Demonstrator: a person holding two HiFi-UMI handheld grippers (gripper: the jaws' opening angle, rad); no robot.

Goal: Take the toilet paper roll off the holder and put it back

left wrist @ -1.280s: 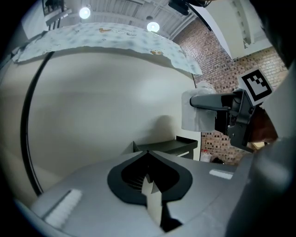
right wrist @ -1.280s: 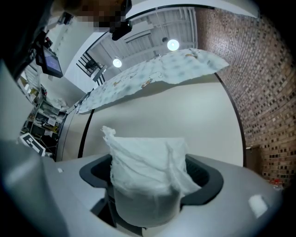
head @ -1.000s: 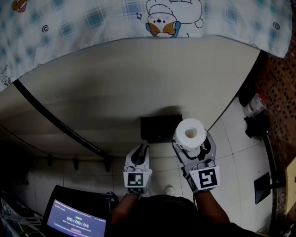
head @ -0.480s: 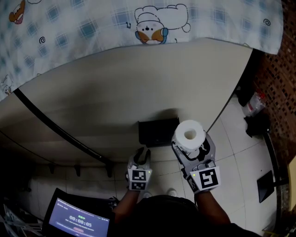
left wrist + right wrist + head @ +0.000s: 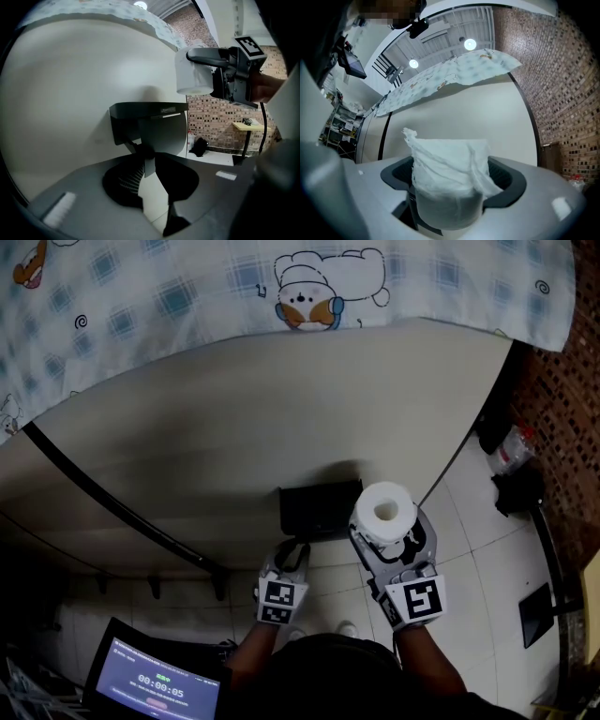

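A person's right gripper [image 5: 386,532] was clenched on a white toilet paper roll [image 5: 384,505], holding it off the black wall holder [image 5: 322,507] and just to that holder's right, the hollow core facing up toward the head camera. The right gripper view showed both jaws pressed against the roll's sides, with a loose torn sheet [image 5: 412,136] sticking up from its top edge.

The left gripper [image 5: 290,556] hung just below the holder. Its jaws were drawn together at the tips, gripping nothing, and only a thin wedge of cream wall [image 5: 234,418] showed between the pads. Whether the tips touched the holder's lower part was hard to tell from either view.

A blue checked cloth [image 5: 187,287] printed with a cartoon animal hung across the top of the wall. A dark rail [image 5: 112,491] ran diagonally across the wall at left. A lit screen [image 5: 155,687] sat at lower left, and pale floor tiles [image 5: 487,559] met a brick wall [image 5: 567,399] at right.
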